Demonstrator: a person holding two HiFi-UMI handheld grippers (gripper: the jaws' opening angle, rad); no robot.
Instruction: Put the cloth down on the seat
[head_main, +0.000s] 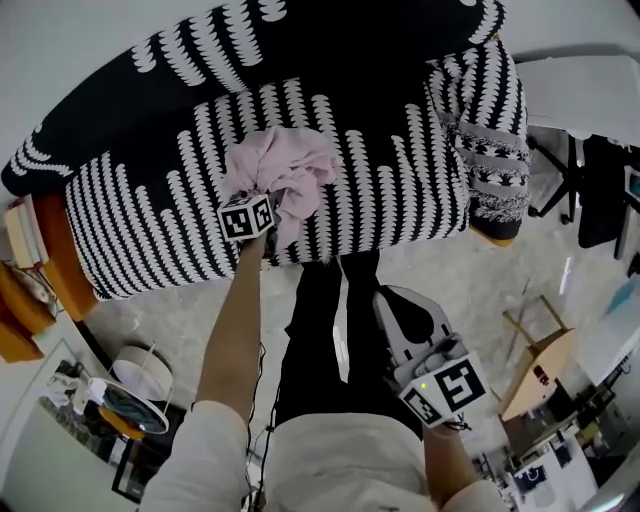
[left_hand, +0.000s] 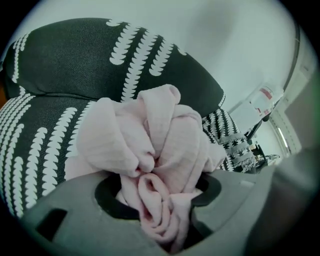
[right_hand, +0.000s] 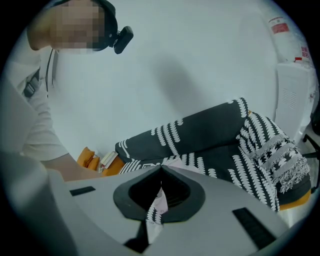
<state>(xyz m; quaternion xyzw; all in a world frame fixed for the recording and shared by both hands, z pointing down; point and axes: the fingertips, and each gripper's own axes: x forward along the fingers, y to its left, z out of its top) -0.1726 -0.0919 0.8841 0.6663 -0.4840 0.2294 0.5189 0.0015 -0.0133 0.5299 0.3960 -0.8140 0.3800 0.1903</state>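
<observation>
The crumpled pink cloth (head_main: 285, 180) lies bunched on the front of the black-and-white patterned sofa seat (head_main: 400, 200). My left gripper (head_main: 265, 205) reaches into its near edge. In the left gripper view the cloth (left_hand: 150, 135) fills the middle, and a fold of it is pinched in the narrow gap of my left gripper (left_hand: 162, 210), with the seat (left_hand: 35, 145) behind. My right gripper (head_main: 383, 297) hangs low by my legs, away from the sofa. Its tips (right_hand: 161, 168) meet and nothing is between them. A bit of the cloth (right_hand: 185, 168) shows past them.
A patterned cushion (head_main: 490, 130) sits on the sofa's right arm. Orange padding and books (head_main: 40, 260) are at the left end. A round white stand (head_main: 135, 390) is at lower left, a wooden stool (head_main: 540, 350) at right, and a black chair (head_main: 600, 190) beyond.
</observation>
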